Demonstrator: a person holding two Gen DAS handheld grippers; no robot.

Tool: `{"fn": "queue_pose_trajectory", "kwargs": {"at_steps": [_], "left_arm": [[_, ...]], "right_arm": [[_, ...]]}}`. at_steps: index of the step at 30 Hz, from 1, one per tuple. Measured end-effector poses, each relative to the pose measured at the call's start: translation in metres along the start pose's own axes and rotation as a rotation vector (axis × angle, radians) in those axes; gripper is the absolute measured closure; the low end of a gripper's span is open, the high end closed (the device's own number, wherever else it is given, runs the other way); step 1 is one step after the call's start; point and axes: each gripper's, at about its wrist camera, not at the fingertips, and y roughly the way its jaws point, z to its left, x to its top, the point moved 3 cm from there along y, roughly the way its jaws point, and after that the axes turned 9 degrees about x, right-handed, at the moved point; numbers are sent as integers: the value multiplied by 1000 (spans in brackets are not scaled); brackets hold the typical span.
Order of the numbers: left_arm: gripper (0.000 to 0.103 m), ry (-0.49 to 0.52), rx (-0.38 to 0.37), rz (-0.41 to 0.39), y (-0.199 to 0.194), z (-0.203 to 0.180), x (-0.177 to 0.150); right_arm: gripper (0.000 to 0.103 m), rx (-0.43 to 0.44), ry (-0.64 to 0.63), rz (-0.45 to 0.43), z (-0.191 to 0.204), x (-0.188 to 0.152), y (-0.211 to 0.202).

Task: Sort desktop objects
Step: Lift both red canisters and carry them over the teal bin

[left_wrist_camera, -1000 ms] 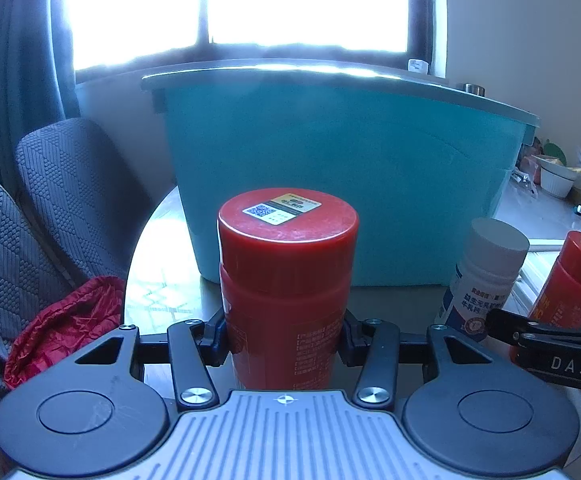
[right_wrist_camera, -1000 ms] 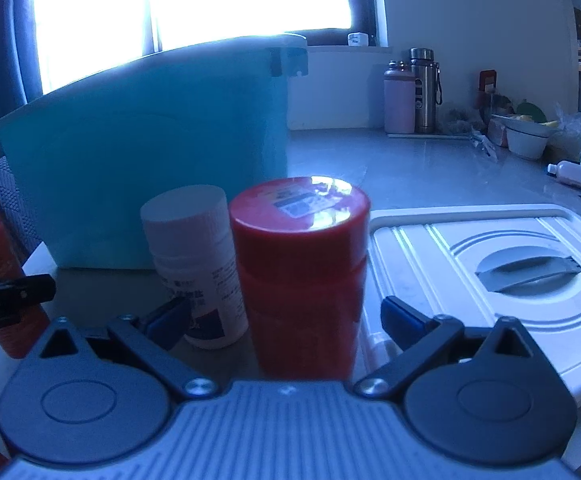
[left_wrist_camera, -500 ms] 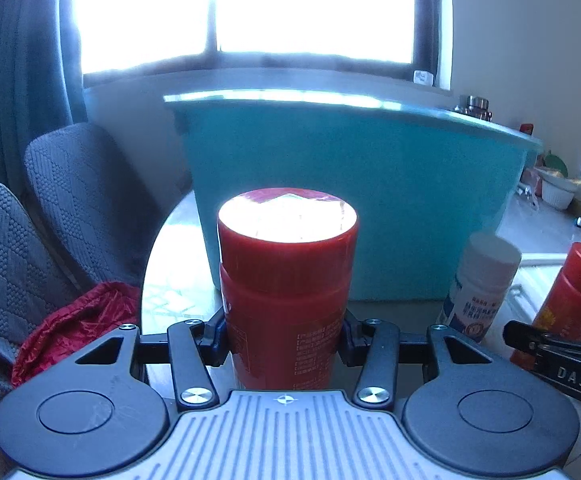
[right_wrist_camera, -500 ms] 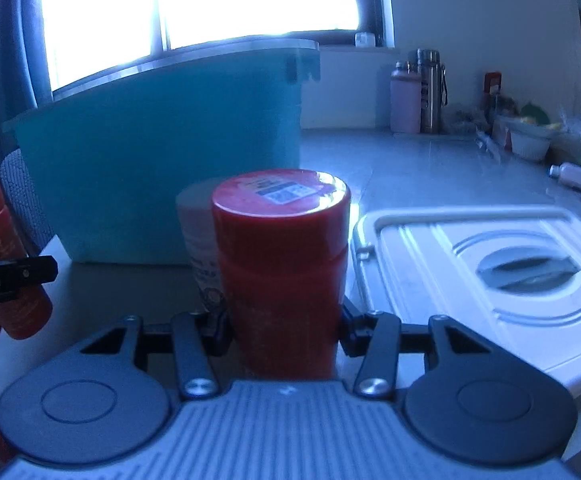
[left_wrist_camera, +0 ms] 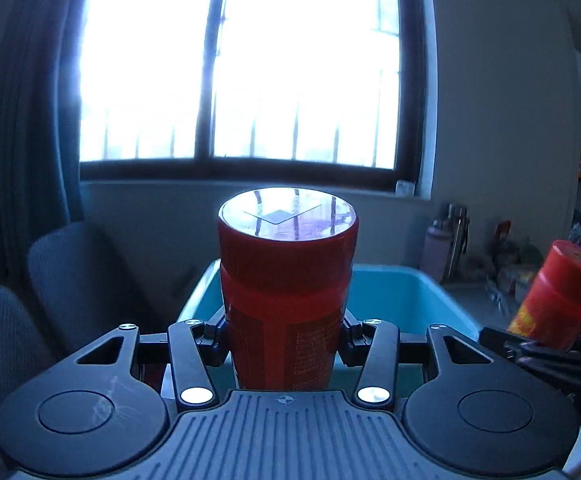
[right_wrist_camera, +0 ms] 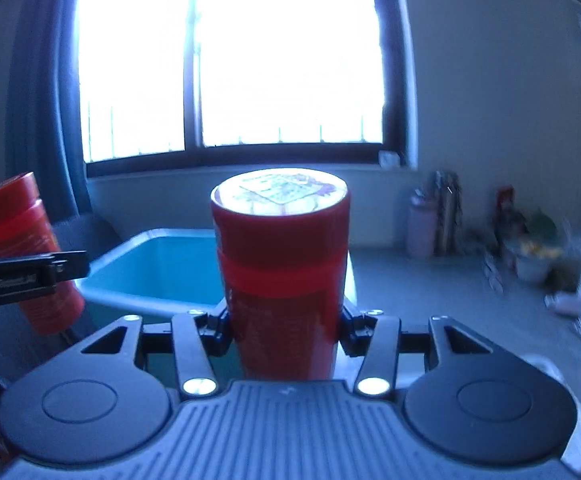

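Two red jars, each clamped mid-body: left hand-held gripper [left_wrist_camera: 286, 344] on left red jar [left_wrist_camera: 287, 296]; right hand-held gripper [right_wrist_camera: 284, 336] on right red jar [right_wrist_camera: 280, 276]; both above teal bin [left_wrist_camera: 406, 292]; rigid, smooth plastic (likely slippery, light).

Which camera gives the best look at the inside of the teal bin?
The right wrist view. The teal bin shows its open interior and near rim to the left of the red bottle held by the right hand-held gripper. In the left wrist view, the left gripper's bottle hides the middle of the bin.
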Motion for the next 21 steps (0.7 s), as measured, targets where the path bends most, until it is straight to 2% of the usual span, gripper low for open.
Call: {"fn": "queue_pose_trajectory", "kwargs": {"at_steps": [6, 11, 14, 21], "left_arm": [[53, 44, 33, 14, 57, -11, 32], [53, 34, 41, 194, 131, -10, 24], [53, 62, 59, 275, 167, -5, 10], [53, 60, 72, 413, 223, 5, -5]], "right_arm": [[53, 53, -2, -3, 7, 40, 61], [53, 40, 48, 97, 1, 55, 125], [53, 30, 64, 175, -4, 49, 158], [53, 22, 106, 316, 5, 24, 185]]}}
